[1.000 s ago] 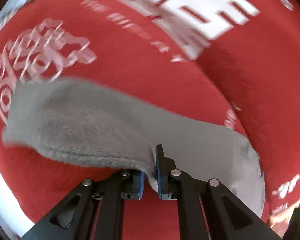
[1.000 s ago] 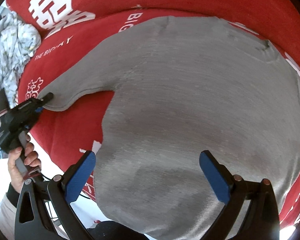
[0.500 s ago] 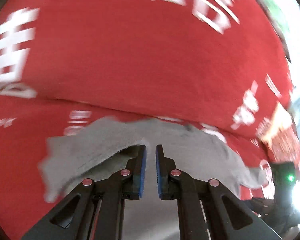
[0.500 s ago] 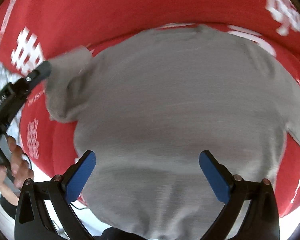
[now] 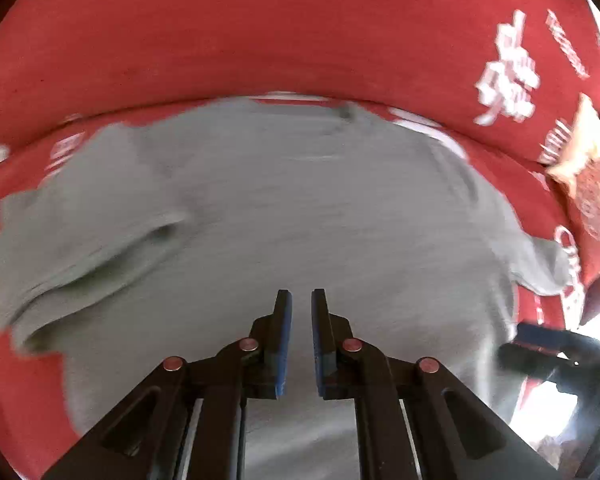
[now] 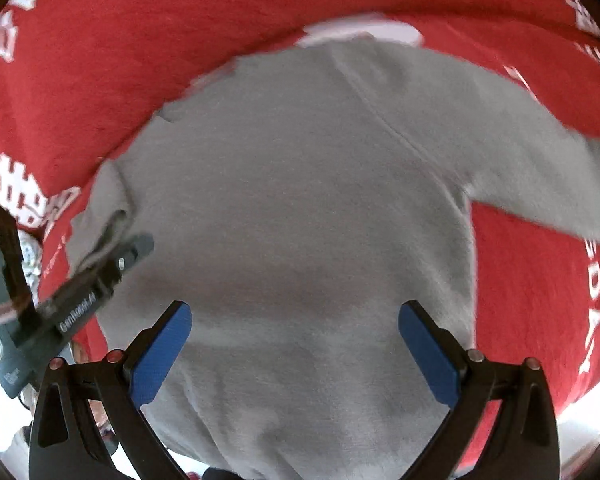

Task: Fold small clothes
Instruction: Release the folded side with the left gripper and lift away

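A small grey sweatshirt [image 6: 300, 208] lies spread on red bedding; it also shows in the left wrist view [image 5: 292, 216]. Its left sleeve [image 5: 84, 240] is folded in over the body and lies bunched. Its right sleeve [image 6: 540, 168] stretches out to the right. My left gripper [image 5: 300, 300] hovers over the garment's body with its jaws a narrow gap apart and nothing between them; it shows in the right wrist view [image 6: 136, 246] beside the folded sleeve. My right gripper [image 6: 294, 316] is wide open and empty above the lower body of the sweatshirt.
The red bedding [image 5: 284, 32] with white printed characters rises behind the garment. A patterned cushion [image 5: 588, 176] lies at the far right. The bed's near edge and bright floor [image 6: 588, 412] show at the lower right.
My left gripper carried the left sleeve inward over the body, let go of it, and now sits over the garment's middle. My right gripper stayed open and shifted slightly.
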{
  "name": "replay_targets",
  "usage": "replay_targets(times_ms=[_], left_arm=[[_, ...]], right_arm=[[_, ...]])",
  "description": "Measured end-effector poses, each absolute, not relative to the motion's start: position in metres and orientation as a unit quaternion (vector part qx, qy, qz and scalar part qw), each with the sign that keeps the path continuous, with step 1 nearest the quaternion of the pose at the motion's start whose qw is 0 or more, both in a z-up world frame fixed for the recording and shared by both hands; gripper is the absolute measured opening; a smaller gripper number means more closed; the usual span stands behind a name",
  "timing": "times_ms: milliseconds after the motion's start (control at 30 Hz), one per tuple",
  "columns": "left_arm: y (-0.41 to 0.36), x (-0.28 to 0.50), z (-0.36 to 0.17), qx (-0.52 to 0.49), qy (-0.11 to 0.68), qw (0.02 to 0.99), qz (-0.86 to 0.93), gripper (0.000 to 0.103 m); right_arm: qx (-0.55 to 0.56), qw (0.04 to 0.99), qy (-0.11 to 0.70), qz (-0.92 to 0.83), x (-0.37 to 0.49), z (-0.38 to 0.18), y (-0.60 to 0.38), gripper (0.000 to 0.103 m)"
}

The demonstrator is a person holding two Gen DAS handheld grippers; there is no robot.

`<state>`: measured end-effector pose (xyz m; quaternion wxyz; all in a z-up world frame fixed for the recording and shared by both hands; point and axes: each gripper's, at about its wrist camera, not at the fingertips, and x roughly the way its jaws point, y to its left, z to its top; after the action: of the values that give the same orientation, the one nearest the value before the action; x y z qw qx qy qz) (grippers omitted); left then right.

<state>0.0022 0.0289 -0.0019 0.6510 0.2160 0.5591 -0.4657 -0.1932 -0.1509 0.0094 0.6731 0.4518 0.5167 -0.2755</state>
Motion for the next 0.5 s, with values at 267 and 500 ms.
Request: replay_targets(times_ms=[267,500], left_arm=[[0.133,0.073,0.012,0.191,0.574,0.725,-0.329,0.012],[0.197,0.11,0.002,0.153,0.604,0.732,-0.277,0.012]], right_arm=[[0.243,0.784,0.552,-0.147,-0.059,0.032,-0.11,0.103],[0.086,0.818,0.566,-0.058,0.035,0.021,-0.039,0.103]])
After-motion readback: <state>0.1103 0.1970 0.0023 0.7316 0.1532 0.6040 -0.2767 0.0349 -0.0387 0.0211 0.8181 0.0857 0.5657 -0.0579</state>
